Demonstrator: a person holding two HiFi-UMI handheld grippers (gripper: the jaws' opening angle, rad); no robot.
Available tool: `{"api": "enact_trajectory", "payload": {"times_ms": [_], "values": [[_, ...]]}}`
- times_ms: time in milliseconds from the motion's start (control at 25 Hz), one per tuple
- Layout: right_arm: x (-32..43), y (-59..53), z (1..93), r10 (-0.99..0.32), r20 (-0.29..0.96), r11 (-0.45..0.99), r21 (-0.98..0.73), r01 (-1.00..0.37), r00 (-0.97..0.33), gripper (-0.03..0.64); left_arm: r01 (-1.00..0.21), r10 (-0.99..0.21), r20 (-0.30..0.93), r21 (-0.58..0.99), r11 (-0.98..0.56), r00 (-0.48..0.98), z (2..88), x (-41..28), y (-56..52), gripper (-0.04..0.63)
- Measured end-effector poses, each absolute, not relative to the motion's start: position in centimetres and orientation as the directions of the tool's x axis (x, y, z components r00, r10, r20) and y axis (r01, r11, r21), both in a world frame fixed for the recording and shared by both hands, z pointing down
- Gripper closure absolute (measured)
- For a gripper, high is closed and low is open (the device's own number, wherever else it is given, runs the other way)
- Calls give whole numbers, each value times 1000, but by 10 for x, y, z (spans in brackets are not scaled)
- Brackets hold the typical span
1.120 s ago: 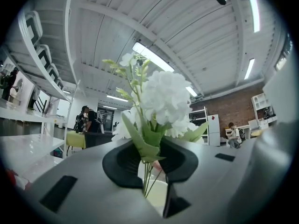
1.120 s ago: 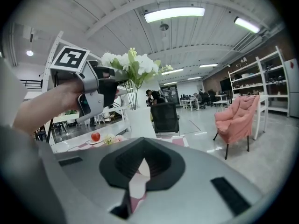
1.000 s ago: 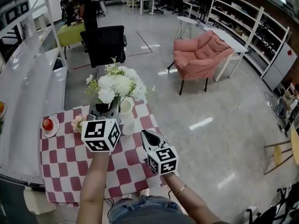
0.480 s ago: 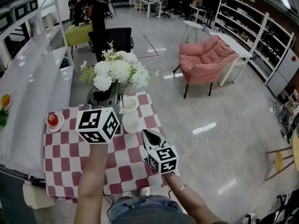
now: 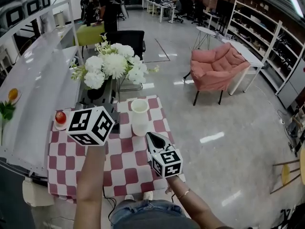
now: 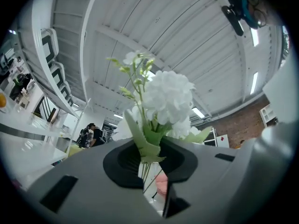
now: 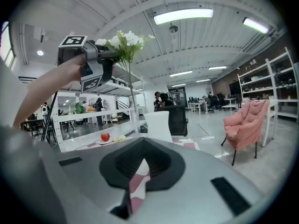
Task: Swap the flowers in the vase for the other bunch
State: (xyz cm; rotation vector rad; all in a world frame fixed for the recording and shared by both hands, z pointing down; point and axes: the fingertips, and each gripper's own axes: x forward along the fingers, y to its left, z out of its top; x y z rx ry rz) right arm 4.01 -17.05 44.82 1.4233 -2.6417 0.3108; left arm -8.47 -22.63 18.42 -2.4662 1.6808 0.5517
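My left gripper (image 5: 103,99) is shut on the stems (image 6: 148,171) of a white flower bunch (image 5: 113,66), held high above the checked tablecloth (image 5: 121,166). The stems hang left of the white vase (image 5: 139,117), whose mouth shows empty. In the right gripper view the left gripper (image 7: 100,62) holds the white flower bunch (image 7: 124,40) up over the vase (image 7: 159,125). My right gripper (image 5: 153,138) hovers low just right of the vase, jaws together with nothing in them. A pale second bunch (image 7: 120,137) lies beside the apple plate; the left gripper's cube hides it in the head view.
A red apple (image 5: 60,117) sits on a small plate at the cloth's left edge. A long white counter (image 5: 33,89) runs along the left. A black office chair (image 5: 126,39) stands behind the table and a pink armchair (image 5: 217,70) to the right.
The left gripper rose and moved back-left with the white bunch, drawing its stems out of the vase. The right gripper stayed almost where it was.
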Motion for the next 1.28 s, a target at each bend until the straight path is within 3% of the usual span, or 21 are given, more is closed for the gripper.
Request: {"api": "enact_trajectory", "payload": {"times_ms": [440, 920, 1280], "values": [[-12, -162, 452, -731, 225, 632, -134, -764, -644, 606, -966, -949, -288, 180, -186, 129, 206, -189, -198, 520], [-88, -145, 479, -601, 285, 739, -157, -655, -747, 606, -964, -994, -62, 256, 67, -86, 305, -295, -157, 520], [-118, -143, 499, -552, 333, 758, -182, -626, -765, 606, -948, -981, 113, 261, 182, -158, 377, -333, -144, 520]]}}
